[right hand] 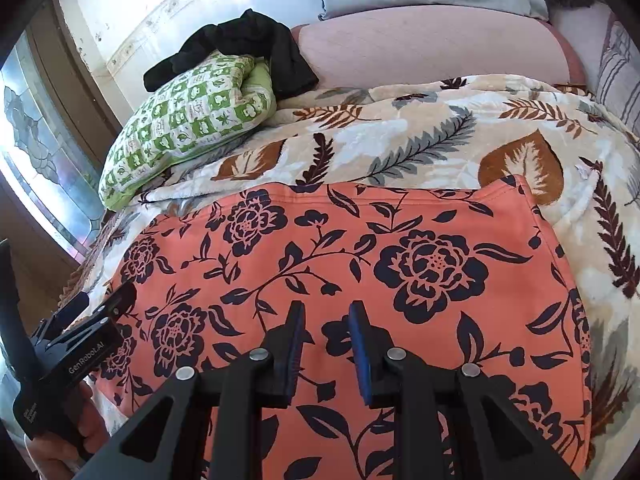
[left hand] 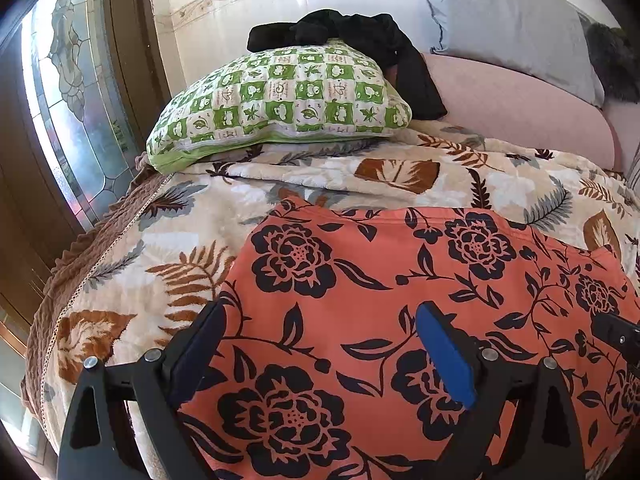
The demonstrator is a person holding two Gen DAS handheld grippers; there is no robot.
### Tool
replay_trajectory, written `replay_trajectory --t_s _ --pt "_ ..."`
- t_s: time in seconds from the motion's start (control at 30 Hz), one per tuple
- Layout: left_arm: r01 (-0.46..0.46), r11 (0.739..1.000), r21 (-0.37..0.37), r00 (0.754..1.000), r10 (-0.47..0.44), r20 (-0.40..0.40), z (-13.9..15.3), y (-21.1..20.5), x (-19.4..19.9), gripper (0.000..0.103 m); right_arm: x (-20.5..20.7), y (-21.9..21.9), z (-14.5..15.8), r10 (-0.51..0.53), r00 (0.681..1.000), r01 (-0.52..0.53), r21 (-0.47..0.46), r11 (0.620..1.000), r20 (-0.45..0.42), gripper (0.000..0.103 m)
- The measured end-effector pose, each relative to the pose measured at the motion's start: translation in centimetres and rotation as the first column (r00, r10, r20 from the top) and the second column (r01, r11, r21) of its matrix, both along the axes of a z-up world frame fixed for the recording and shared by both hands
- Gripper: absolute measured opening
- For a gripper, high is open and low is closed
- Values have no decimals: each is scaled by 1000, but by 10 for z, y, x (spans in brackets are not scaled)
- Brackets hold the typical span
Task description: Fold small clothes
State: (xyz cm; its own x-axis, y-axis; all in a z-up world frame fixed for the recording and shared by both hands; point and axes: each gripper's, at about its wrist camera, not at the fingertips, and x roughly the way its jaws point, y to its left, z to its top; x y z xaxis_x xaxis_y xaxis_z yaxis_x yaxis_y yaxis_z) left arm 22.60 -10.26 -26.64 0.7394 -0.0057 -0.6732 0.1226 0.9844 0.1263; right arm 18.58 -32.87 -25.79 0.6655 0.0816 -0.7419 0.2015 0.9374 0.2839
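Orange floral garment (left hand: 400,300) spread flat on leaf-print blanket (left hand: 460,176), lower centre of frame; left hand-held gripper (left hand: 320,344) released wide above its left part; right hand-held gripper (right hand: 326,344) parted narrowly, grasping nothing; best pinch near-edge corners, lift evenly, fold toward far hem; avoid snagging blanket.

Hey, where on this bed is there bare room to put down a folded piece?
Free: the leaf-print blanket strip between the coral floral garment and the pink bolster, and the blanket right of the garment. Crowded: far left, where the green checked pillow carries a black cloth. The open left gripper and open right gripper sit above the garment.
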Motion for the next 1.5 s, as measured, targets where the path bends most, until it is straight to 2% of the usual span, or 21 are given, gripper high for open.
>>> replay_trajectory --t_s 1.1,1.33,1.5 --pt "30 1000 5 1000 -30 -5 0 -7 -3 96 6 11 -13 28 998 -28 8 1000 -48 26" --pt "31 999 4 999 -31 -10 -1 -7 -2 96 11 15 -25 39 994 -39 3 999 -97 26" --pt "31 1000 4 999 -31 -16 -3 -6 -2 96 9 15 -22 32 996 -33 -3 999 -81 26"
